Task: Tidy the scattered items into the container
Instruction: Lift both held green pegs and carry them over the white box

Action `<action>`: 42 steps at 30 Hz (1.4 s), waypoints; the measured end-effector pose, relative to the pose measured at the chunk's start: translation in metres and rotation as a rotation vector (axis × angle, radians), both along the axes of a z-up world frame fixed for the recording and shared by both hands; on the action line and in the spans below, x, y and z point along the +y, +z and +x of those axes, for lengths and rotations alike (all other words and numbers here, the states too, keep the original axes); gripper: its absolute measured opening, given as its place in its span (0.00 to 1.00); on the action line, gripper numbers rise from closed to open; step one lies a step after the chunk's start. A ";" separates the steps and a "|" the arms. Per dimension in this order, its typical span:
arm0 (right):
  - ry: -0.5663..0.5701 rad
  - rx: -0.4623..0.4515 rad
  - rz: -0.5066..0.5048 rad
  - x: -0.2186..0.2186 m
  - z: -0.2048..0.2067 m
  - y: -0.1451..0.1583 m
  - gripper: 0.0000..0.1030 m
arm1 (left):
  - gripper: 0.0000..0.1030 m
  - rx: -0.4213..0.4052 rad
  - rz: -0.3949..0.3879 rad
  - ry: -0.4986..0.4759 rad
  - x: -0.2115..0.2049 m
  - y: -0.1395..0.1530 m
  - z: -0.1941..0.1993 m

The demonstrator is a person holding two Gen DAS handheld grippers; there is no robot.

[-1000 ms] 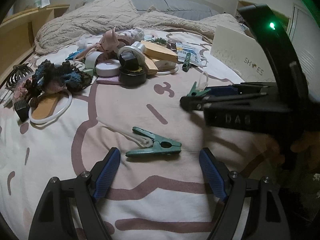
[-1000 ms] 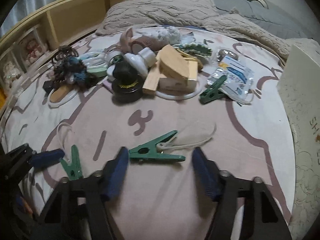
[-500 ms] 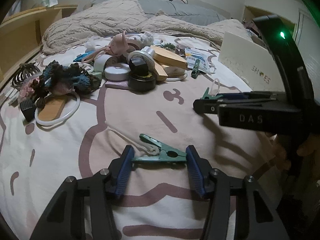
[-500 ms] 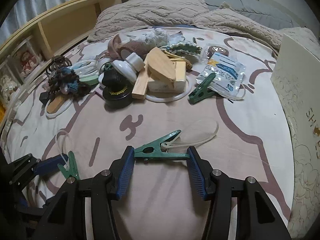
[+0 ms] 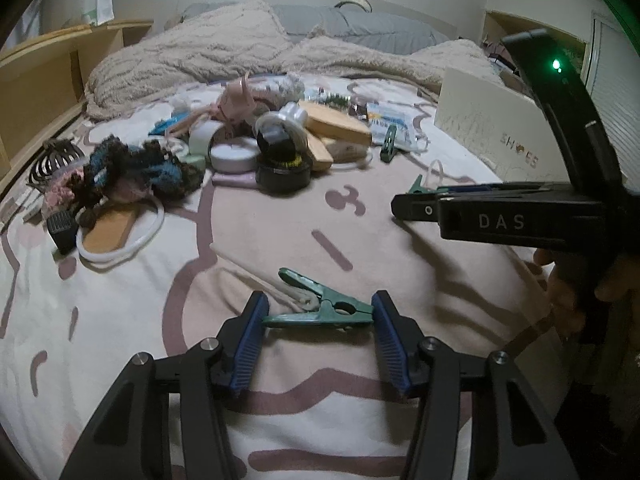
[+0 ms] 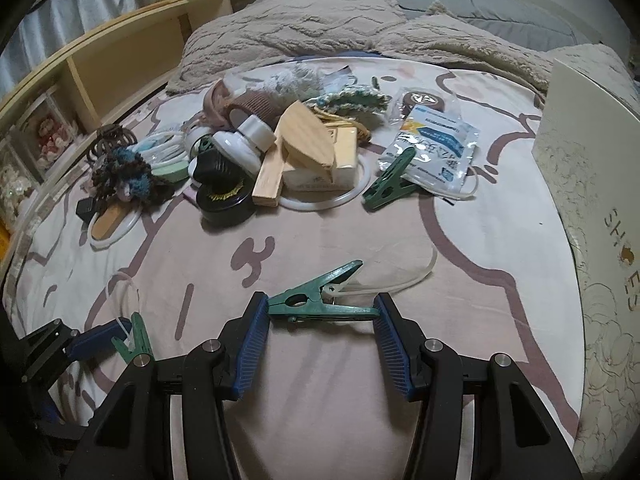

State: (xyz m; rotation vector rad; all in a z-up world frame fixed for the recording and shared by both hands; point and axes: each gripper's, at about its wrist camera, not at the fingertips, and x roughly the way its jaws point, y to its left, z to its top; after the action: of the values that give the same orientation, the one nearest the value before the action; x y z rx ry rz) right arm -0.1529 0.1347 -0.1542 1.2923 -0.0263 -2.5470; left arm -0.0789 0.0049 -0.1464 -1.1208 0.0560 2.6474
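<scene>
A green clothes peg [image 5: 320,312] with a white cord lies on the pink-patterned bed sheet, and my left gripper [image 5: 319,306] is shut on it end to end, blue pads against both tips. A second green peg [image 6: 320,304] is clamped the same way in my right gripper [image 6: 321,307]. The left wrist view shows the right gripper [image 5: 404,206] from the side, with its peg's tip [image 5: 418,188] poking out. In the right wrist view the left gripper [image 6: 116,330] is at the lower left with its peg [image 6: 134,340]. A white shoe box [image 6: 592,184] stands at the right.
A pile of loose items sits mid-bed: wooden blocks [image 6: 304,144], a black jar [image 6: 222,200], dark yarn scrunchies [image 6: 124,178], white rings, a plastic sachet [image 6: 436,148] and a third green peg [image 6: 388,186]. A rumpled blanket [image 5: 224,52] and a wooden shelf lie beyond.
The left jaws went from wide open around the peg to shut on it. The right pads drew in against their peg. Both hands stayed nearly in place.
</scene>
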 end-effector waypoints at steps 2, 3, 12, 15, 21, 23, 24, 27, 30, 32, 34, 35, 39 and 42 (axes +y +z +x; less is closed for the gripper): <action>-0.009 0.006 -0.018 0.003 0.000 0.003 0.53 | 0.52 0.023 0.006 0.002 0.000 0.005 0.001; -0.012 0.013 -0.030 0.005 0.001 0.006 0.53 | 0.52 0.030 0.009 0.004 0.000 0.007 0.001; -0.021 0.107 -0.119 0.021 0.013 0.039 0.53 | 0.52 0.063 0.021 0.024 -0.005 0.020 -0.002; -0.037 0.127 -0.141 0.026 0.013 0.047 0.53 | 0.52 0.079 0.022 0.032 -0.006 0.028 -0.006; -0.050 0.187 -0.157 0.031 0.017 0.068 0.53 | 0.52 0.127 0.032 0.031 -0.005 0.049 -0.013; -0.055 0.212 -0.159 0.033 0.018 0.077 0.53 | 0.52 0.150 0.037 0.027 -0.003 0.059 -0.016; -0.060 0.229 -0.162 0.035 0.019 0.083 0.53 | 0.52 0.161 0.040 0.026 -0.002 0.063 -0.016; -0.077 0.274 -0.174 0.042 0.019 0.102 0.53 | 0.52 0.189 0.062 0.022 0.002 0.078 -0.019; -0.102 0.333 -0.169 0.052 0.018 0.122 0.53 | 0.52 0.221 0.084 0.007 0.012 0.097 -0.024; -0.122 0.375 -0.167 0.061 0.017 0.136 0.53 | 0.52 0.247 0.078 -0.008 0.022 0.109 -0.027; -0.143 0.398 -0.177 0.071 0.014 0.147 0.53 | 0.52 0.270 0.076 -0.018 0.030 0.119 -0.030; -0.156 0.410 -0.182 0.077 0.013 0.152 0.53 | 0.52 0.278 0.081 -0.024 0.034 0.123 -0.033; -0.205 0.453 -0.178 0.097 0.009 0.170 0.53 | 0.52 0.312 0.089 -0.057 0.056 0.141 -0.043; -0.252 0.485 -0.173 0.116 0.007 0.182 0.53 | 0.52 0.327 0.105 -0.086 0.074 0.153 -0.050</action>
State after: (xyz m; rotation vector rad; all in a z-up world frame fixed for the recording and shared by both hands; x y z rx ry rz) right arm -0.1462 0.2507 0.0276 0.6187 -0.3189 -2.9256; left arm -0.1293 0.0794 0.0068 -0.6309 0.0266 2.6928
